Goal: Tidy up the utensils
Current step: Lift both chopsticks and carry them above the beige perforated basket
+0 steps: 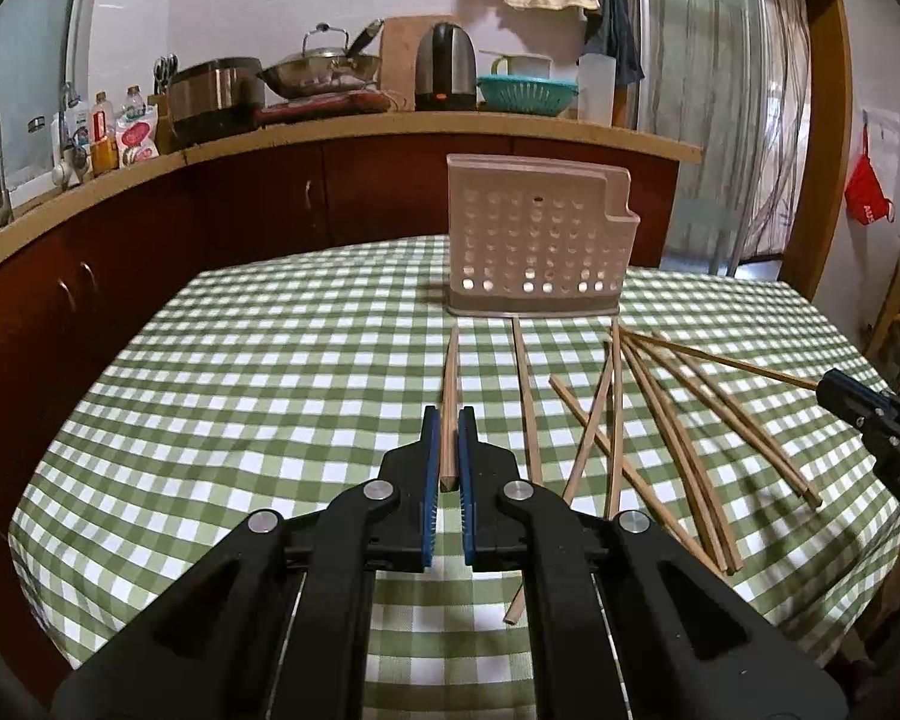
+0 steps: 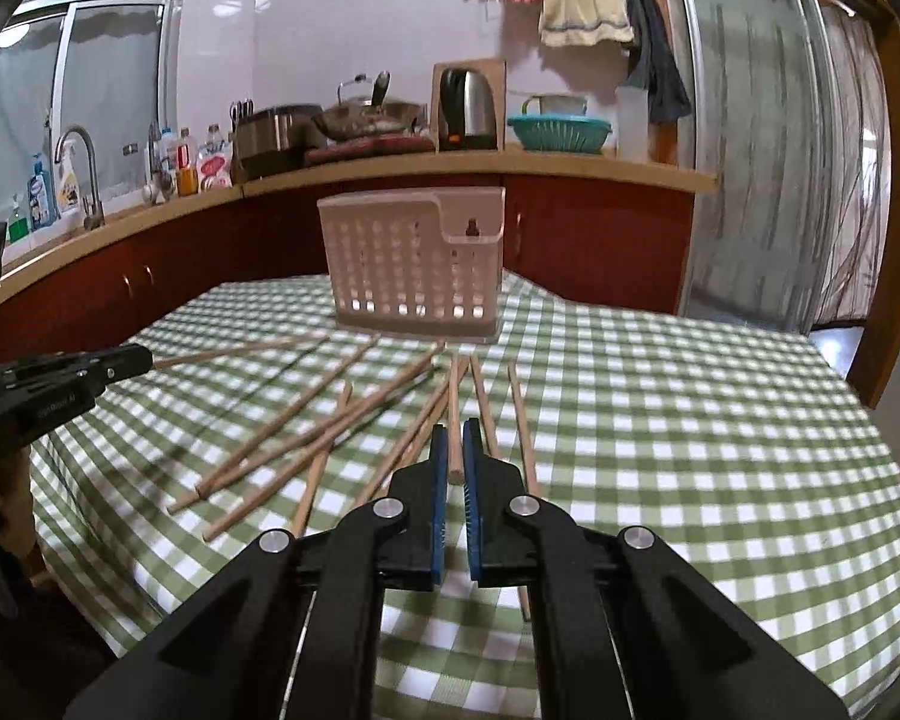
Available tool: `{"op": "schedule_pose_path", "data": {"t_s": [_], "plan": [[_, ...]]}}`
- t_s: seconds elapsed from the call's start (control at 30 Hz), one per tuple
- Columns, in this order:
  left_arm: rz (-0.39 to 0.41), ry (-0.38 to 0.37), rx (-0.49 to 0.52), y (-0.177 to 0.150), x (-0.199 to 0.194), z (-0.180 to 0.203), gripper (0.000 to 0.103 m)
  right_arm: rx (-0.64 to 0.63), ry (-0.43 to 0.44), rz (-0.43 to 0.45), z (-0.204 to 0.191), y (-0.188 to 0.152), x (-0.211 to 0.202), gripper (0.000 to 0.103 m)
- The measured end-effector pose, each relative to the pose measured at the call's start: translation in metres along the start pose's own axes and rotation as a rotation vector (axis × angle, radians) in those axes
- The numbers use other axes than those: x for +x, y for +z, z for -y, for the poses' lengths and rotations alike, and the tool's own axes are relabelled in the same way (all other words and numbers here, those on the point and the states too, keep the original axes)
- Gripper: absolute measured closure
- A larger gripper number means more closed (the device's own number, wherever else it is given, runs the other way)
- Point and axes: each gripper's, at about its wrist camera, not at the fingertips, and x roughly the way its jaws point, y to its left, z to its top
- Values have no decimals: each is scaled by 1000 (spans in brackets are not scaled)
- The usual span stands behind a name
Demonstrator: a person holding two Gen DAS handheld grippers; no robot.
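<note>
- Kitchen setting: a table [image 1: 240, 360] covered with a green-and-white checked cloth stands in front of a long counter with dark red cabinets.
- On the counter sit a tap, bottles, pots, an electric kettle [image 1: 447, 66] and a teal colander [image 1: 527, 95]; towels hang on the wall above.
- At the far side of the table stands a pale plastic utensil holder [image 1: 537, 240] with rows of round holes, upright, with a lower pocket on its right end.
- Loose wooden chopsticks [image 1: 660, 420] lie scattered on the cloth in front of the holder, several crossing one another, mostly toward the right half in the left wrist view.
- The left hand-held gripper [image 1: 449, 420] points forward and slightly down toward the holder. Its blue-padded jaws are narrow, pinching one chopstick [image 1: 450, 378] near its near end; the stick points ahead at the holder.
- The right hand-held gripper [image 2: 455, 438] is posed the same way, forward and angled down. Its jaws are closed narrowly on another chopstick [image 2: 453, 414], gripped close to its near end, above the pile.
- Each gripper shows at the edge of the other's view, so they sit side by side, apart.
</note>
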Motion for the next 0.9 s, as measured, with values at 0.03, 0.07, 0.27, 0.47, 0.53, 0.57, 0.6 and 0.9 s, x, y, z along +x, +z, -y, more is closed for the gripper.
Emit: {"op": "schedule_pose_path", "data": {"t_s": [0.03, 0.07, 0.27, 0.47, 0.53, 0.57, 0.6, 0.9], "plan": [[8, 1, -3, 2, -2, -1, 97, -1, 0, 7, 0, 2, -2, 97], [14, 2, -5, 3, -4, -1, 97, 1, 0, 18, 0, 6, -5, 97], [60, 9, -15, 13, -17, -5, 97, 4, -2, 68, 1, 25, -16, 97], [116, 18, -21, 29, -29, -9, 97, 15, 3, 113, 6, 43, -23, 97], [136, 21, -20, 35, -32, -11, 97, 15, 6, 123, 7, 50, -22, 97], [147, 22, -21, 39, -33, -11, 97, 14, 7, 128, 7, 53, -21, 97], [156, 22, -21, 42, -33, -12, 97, 13, 8, 132, 8, 55, -21, 97], [210, 16, -36, 79, -22, -20, 97, 10, 24, 143, 14, 86, -3, 97]]}}
